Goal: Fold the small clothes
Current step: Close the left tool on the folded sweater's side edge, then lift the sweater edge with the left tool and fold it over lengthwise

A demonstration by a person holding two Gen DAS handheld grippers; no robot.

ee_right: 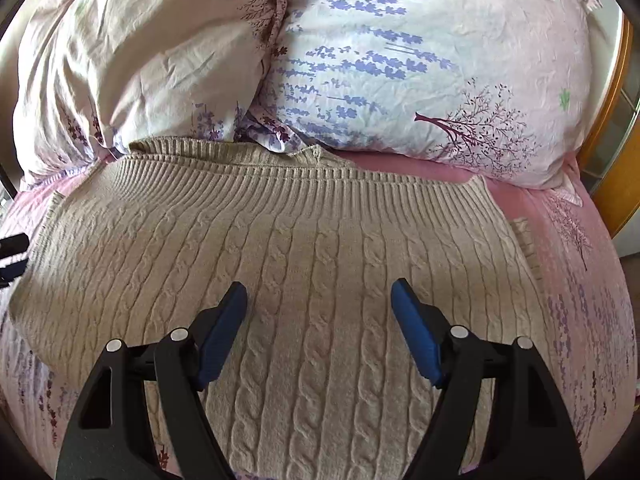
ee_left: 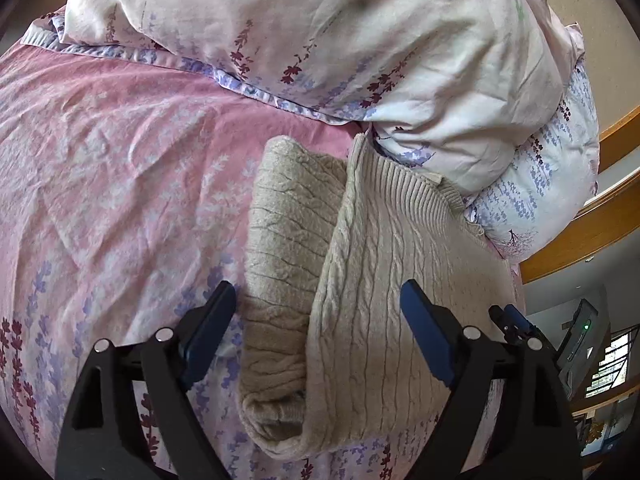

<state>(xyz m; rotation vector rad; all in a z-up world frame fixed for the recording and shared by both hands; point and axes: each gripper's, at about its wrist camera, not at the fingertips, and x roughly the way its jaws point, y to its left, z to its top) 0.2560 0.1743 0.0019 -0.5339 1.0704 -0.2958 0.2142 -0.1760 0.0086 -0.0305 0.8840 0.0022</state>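
Observation:
A beige cable-knit sweater (ee_left: pixel 380 240) lies on the pink floral bed sheet (ee_left: pixel 120 160). Its left part is folded over, fuzzy inner side up (ee_left: pixel 280 220). My left gripper (ee_left: pixel 318 304) hovers over that fold, open, its blue pads apart with only cloth below them. In the right wrist view the sweater (ee_right: pixel 320 232) spreads wide, its ribbed hem (ee_right: pixel 280 168) toward the pillows. My right gripper (ee_right: pixel 318 296) stands open above the sweater's middle, holding nothing. The right gripper's tip (ee_left: pixel 516 324) shows at the sweater's right edge, and a bit of the left gripper (ee_right: pixel 12 256) at the sweater's left edge.
A bunched white floral duvet (ee_left: pixel 320 40) and a pillow (ee_right: pixel 420 80) lie just beyond the sweater, touching its hem. A wooden bed frame (ee_left: pixel 580 232) (ee_right: pixel 608 120) runs along the right. Open sheet stretches to the left of the sweater.

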